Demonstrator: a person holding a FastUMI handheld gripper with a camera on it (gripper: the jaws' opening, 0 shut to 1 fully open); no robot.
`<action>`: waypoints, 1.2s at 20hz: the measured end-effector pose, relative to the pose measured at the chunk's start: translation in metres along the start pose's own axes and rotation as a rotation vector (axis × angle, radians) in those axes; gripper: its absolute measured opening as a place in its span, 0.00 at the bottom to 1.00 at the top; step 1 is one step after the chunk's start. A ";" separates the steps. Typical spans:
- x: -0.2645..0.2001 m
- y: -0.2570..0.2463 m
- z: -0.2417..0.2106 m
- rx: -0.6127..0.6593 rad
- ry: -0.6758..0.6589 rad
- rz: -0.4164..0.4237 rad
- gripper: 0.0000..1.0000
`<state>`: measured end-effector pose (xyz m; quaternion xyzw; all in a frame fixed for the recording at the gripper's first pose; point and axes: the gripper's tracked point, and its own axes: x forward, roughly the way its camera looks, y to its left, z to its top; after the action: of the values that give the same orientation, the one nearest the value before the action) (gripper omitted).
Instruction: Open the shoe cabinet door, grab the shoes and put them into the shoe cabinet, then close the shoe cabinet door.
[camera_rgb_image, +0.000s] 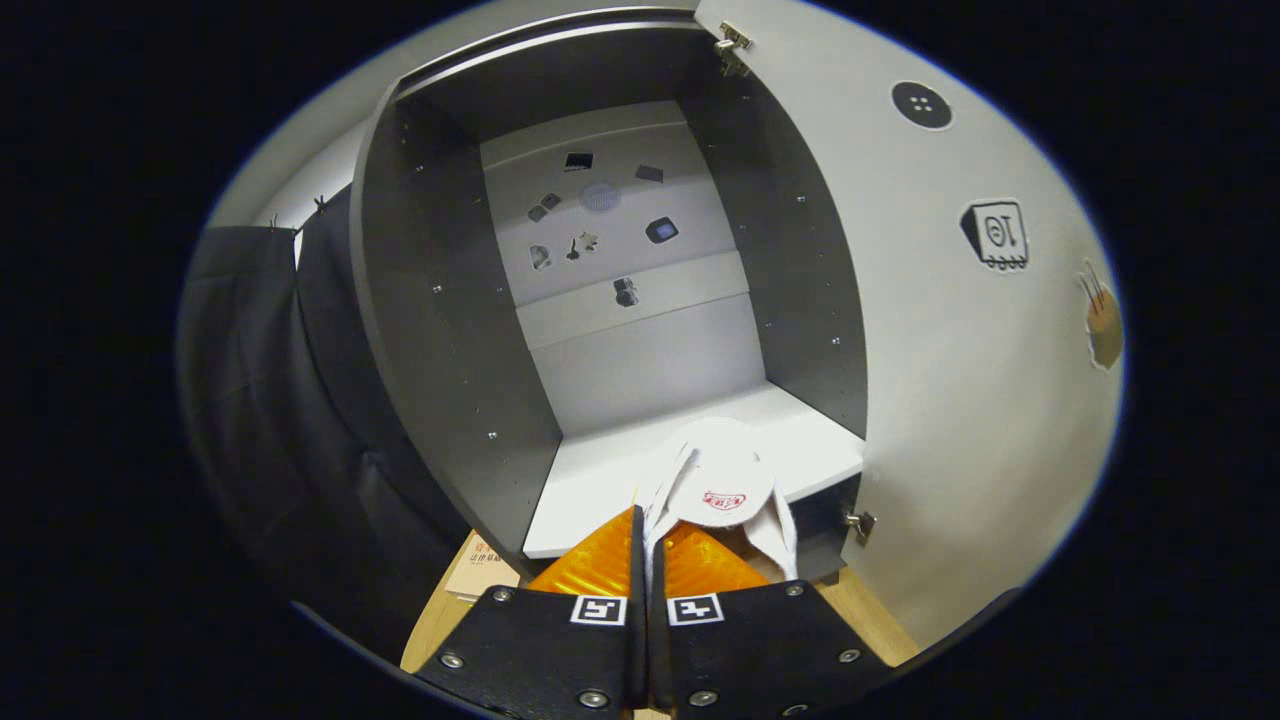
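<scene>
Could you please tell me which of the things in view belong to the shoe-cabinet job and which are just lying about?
Part of the job:
- white fabric slippers, pinched by the shut gripper
- grey shoe cabinet
- its open grey door

Just lying about:
- small stickers on the cabinet's back panel
- stickers on the door
- cardboard box

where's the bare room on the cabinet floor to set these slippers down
The gripper is shut on the white slippers over the cabinet floor's front edge. Bare floor lies left of them, up to the left wall, and behind, toward the back panel. It is tight on the right, by the open door.
</scene>
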<state>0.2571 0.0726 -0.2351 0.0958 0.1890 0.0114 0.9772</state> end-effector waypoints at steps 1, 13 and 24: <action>0.013 0.001 0.006 0.001 0.000 0.006 0.01; 0.142 0.006 0.009 -0.029 0.100 0.031 0.01; 0.207 0.010 0.010 -0.061 0.134 0.034 0.01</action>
<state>0.4533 0.0925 -0.2998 0.0680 0.2519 0.0402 0.9645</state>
